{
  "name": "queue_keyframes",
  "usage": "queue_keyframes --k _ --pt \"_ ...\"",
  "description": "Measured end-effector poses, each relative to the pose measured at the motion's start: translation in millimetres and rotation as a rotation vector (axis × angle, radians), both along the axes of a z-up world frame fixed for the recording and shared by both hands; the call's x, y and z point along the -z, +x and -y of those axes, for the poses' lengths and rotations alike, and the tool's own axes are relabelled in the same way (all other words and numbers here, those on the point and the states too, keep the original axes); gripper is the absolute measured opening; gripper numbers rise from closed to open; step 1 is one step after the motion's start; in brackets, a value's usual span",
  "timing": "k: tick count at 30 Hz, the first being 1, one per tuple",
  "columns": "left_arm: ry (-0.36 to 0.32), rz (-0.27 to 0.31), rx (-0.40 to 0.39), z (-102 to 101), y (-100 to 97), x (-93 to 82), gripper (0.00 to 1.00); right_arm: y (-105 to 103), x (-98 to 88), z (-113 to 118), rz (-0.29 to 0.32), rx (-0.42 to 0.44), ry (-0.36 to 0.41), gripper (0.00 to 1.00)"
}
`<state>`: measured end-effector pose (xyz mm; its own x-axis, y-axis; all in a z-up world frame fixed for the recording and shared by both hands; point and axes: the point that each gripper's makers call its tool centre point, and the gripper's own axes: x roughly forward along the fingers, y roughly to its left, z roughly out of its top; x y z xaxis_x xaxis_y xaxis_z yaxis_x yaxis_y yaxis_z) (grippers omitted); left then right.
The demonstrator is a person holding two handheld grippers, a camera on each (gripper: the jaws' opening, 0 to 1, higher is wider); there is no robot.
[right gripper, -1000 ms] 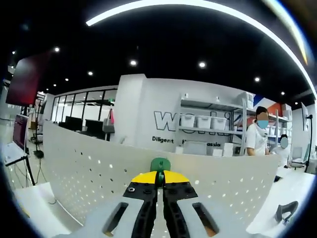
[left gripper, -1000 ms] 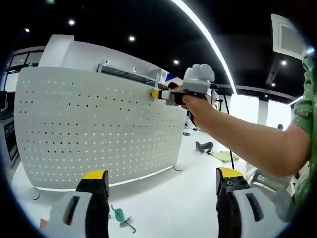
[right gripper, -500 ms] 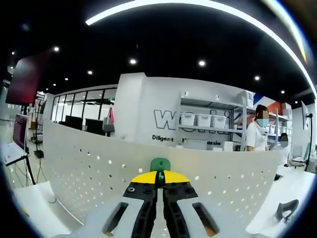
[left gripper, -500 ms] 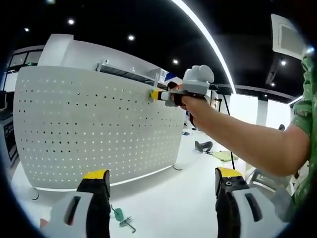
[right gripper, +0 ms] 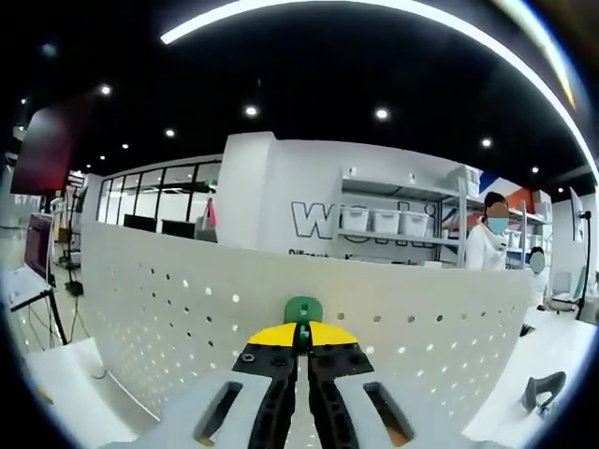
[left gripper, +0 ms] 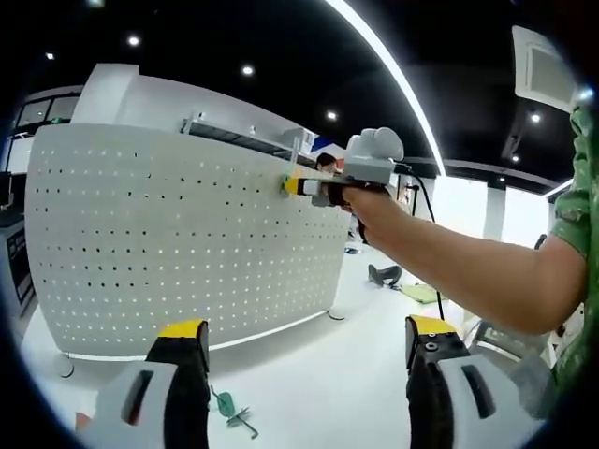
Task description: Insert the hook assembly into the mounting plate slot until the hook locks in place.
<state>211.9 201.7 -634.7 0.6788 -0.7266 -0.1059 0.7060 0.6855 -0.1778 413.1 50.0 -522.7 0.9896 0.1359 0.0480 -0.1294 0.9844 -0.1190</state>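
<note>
A white perforated mounting plate (left gripper: 168, 234) stands upright on a white table (left gripper: 309, 374). A person's arm (left gripper: 449, 267) holds my right gripper (left gripper: 292, 184) against the plate's face near its top edge. In the right gripper view the right gripper (right gripper: 301, 329) is shut on a green hook (right gripper: 302, 309), whose tip sits at the plate (right gripper: 159, 318) just below its rim. My left gripper (left gripper: 304, 332) hangs open low in front of the plate, with nothing between its yellow-tipped jaws.
Spare green hooks (left gripper: 229, 410) lie on the table between the left jaws. Behind the plate stand shelves with white bins (right gripper: 384, 224) and two people (right gripper: 491, 248) at the right. A black object (right gripper: 545, 388) lies at the right, and a monitor (right gripper: 42, 140) is at the left.
The right gripper has edged a little lower and closer to the plate with the hook; the plate's rim now covers more of the wall lettering. The left gripper has barely moved.
</note>
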Motion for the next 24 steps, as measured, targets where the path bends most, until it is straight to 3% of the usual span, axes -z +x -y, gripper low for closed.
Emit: queue_keyframes --k 24 --pt "-0.001 0.000 -0.006 -5.1 2.2 -0.3 0.85 1.6 2.2 -2.1 0.032 0.010 -0.013 0.01"
